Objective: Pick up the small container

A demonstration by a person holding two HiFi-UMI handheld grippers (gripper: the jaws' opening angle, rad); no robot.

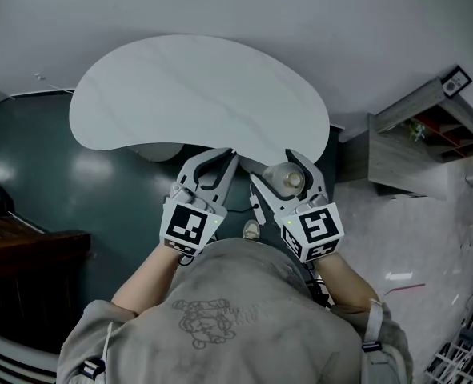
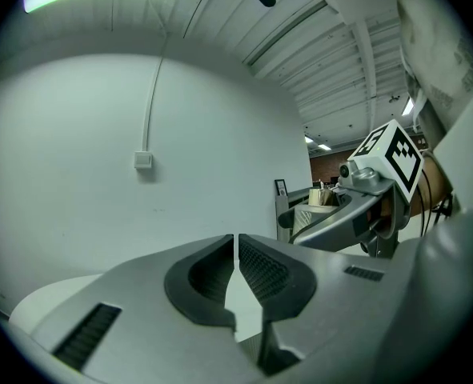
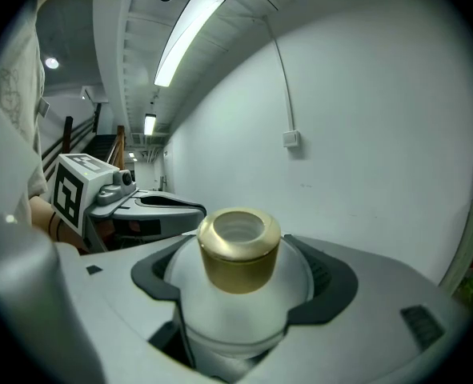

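Note:
The small container (image 1: pixel 289 180) is a round white jar with a gold cap (image 3: pixel 238 248). My right gripper (image 1: pixel 276 171) is shut on it, the dark pads pressed to both sides of the white body (image 3: pixel 244 298). It is held upright in the air near the person's chest, in front of the near edge of the white kidney-shaped table (image 1: pixel 196 94). My left gripper (image 1: pixel 222 157) hangs just to its left, shut with nothing between its pads (image 2: pixel 256 270). The two grippers are close together, apart by a small gap. The right gripper (image 2: pixel 356 206) also shows in the left gripper view.
A wooden shelf unit (image 1: pixel 416 138) stands at the right. Dark teal floor (image 1: pixel 44 166) lies left of the table, with dark steps (image 1: pixel 12 238) at the far left. A white wall with a small box and cable (image 2: pixel 143 160) faces both grippers. A shoe (image 1: pixel 252 230) shows below.

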